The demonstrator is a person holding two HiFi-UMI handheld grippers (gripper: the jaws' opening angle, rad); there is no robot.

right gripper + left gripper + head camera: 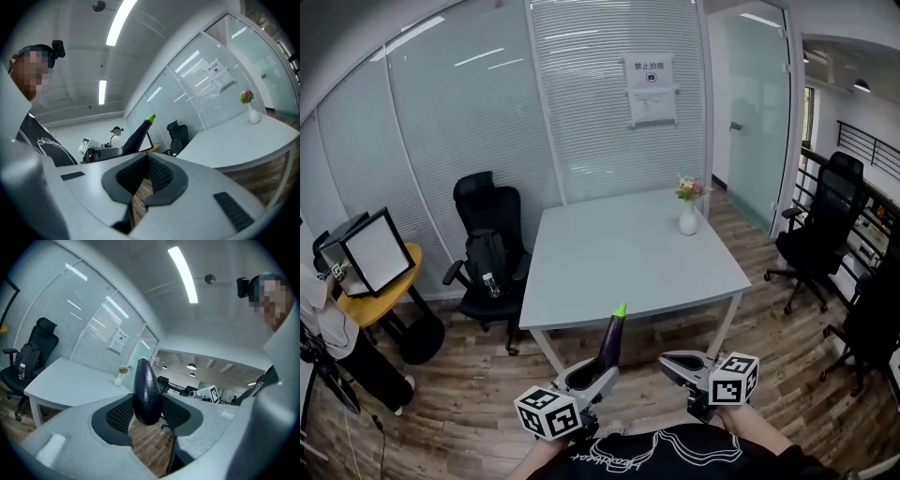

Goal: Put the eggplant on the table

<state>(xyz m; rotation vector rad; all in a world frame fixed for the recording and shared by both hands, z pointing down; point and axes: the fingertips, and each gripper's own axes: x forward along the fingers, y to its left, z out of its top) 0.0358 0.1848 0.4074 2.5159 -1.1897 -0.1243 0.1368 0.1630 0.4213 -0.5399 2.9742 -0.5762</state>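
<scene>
Left claw (602,375) grasps the upright eggplant (612,339) by its lower end, short of the counter (619,253), right claw (673,362) clenched empty; being top-heavy, it could tip or slip free.

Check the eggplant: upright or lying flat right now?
Upright, leaning slightly. The left gripper clamps the eggplant by its rounded lower end between its pads, green stem pointing up; it is not yet on the table.

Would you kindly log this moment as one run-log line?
stage: pre-place | left gripper: shut on eggplant, stem up | right gripper: shut, empty | table: ahead, eggplant not yet on it
</scene>
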